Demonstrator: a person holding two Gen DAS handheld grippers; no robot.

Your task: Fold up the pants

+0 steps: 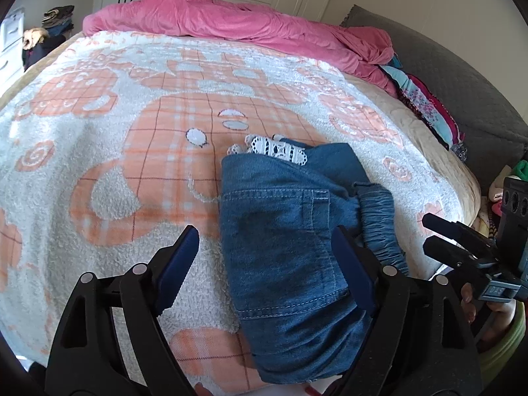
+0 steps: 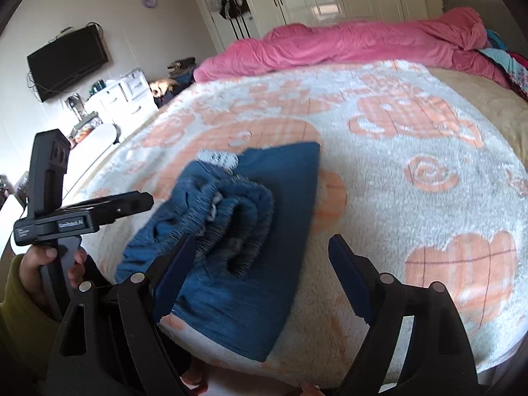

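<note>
1. One pair of denim pants (image 1: 290,250) lies in a compact folded bundle on the patterned blanket (image 1: 99,138), near the bed's front edge, long axis running away from the cameras.
2. The left gripper (image 1: 264,264) stands wide open, straddling the bundle – nothing pinched.
3. The right gripper (image 2: 260,277) is open too (the elastic waistband (image 2: 237,227) just ahead of it), gripping nothing.
4. Count: two grippers, one garment, and the left sits nearer – likely only tidying remains.

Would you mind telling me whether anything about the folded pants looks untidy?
Slightly: the denim pants lie folded on the blanket, but white lace trim pokes out at the far end and the elastic waistband sits bunched on top.
</note>
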